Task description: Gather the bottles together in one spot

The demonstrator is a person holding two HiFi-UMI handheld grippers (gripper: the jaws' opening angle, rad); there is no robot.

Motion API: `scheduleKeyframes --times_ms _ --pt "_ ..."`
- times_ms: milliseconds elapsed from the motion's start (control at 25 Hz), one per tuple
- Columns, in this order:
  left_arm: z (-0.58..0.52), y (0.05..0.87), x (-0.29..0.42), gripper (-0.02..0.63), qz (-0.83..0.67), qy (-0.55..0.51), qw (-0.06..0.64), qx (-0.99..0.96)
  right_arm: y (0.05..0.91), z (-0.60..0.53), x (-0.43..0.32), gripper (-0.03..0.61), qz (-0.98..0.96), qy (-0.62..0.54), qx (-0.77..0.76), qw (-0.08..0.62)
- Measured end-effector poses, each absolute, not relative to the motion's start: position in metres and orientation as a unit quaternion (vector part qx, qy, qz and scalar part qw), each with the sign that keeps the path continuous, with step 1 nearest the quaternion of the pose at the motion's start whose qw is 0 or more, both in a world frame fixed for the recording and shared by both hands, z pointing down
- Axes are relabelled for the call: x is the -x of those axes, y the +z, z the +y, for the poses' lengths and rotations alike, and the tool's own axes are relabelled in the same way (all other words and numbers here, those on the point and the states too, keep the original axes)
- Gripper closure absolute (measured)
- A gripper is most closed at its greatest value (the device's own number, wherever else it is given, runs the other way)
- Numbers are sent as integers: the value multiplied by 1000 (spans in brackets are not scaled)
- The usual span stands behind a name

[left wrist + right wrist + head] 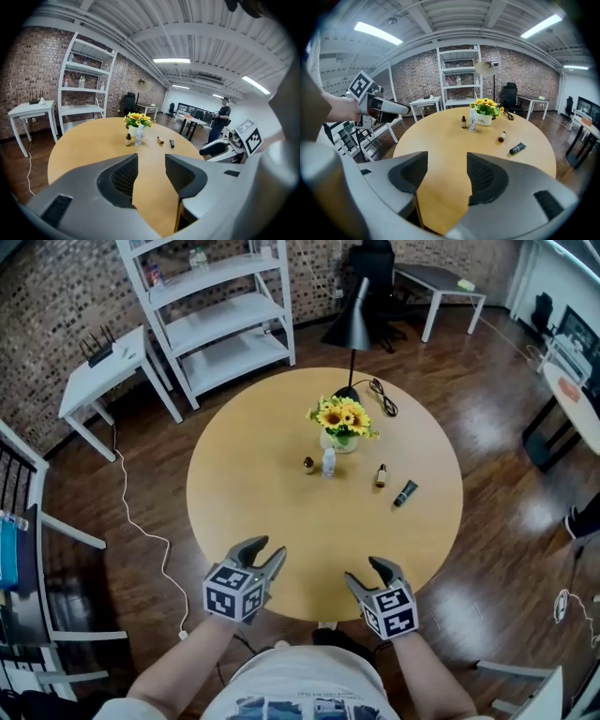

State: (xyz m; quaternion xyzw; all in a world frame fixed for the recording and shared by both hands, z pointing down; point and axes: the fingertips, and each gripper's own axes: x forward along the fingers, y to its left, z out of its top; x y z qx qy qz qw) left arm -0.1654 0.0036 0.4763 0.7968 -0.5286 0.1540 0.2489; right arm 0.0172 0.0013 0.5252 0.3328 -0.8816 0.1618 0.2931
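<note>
Risk: left claw [264,551] and right claw [368,571], both half-open and empty, could topple the upright clear bottle [328,462] well ahead by reaching hastily.

The table [272,540] is smooth, matt pale wood, the floor [506,540] dark glossy planks, and the wall [56,296] at upper left rough brick. The left gripper [265,554] and right gripper [366,571] are matt grey plastic, ribbed inside the jaws.

A round table [234,521] bears bottles [328,462], tube [405,493], lamp [348,326], vase [337,442] (sunflowers [342,416]).
</note>
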Motion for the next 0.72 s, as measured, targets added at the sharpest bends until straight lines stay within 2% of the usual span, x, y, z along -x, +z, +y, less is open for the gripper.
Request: scheduleKeyframes --times_ms 360,720 --pt "161 470 205 453 -521 132 272 -798 501 132 0 295 -865 168 -377 285" --pt "248 471 224 453 -512 147 304 -790 483 206 14 295 -864 154 -378 295"
